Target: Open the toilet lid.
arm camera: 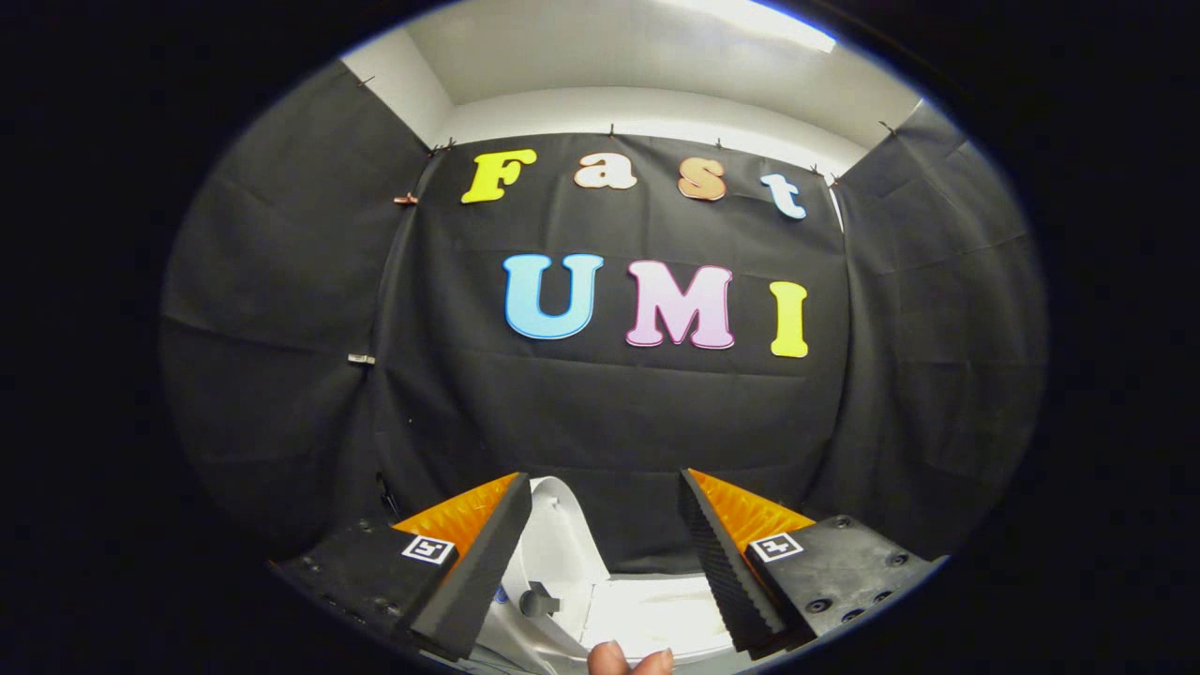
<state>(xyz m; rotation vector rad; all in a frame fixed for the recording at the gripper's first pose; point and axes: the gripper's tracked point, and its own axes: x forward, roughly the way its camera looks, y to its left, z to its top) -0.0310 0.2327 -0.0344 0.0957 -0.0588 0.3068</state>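
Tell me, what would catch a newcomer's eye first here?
Probably the hand-held gripper: its two dark, orange-backed fingers stand wide apart, holding nothing. In the gap between them shows the white toilet, a raised white part leaning by the left finger. Fingertips of a person's hand peek in just below.

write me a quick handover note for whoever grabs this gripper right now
Gripper: open, fingers spread wide and pressing on nothing, aimed at the booth's cloth wall.
Toilet lid: the white lid stands raised between the fingers, leaning toward the left finger. White toilet body lies low between the fingers, with a person's fingertips at the near edge.
Done: the lid looks already up.
Left: probably only checking that it stays up by itself, then backing away.
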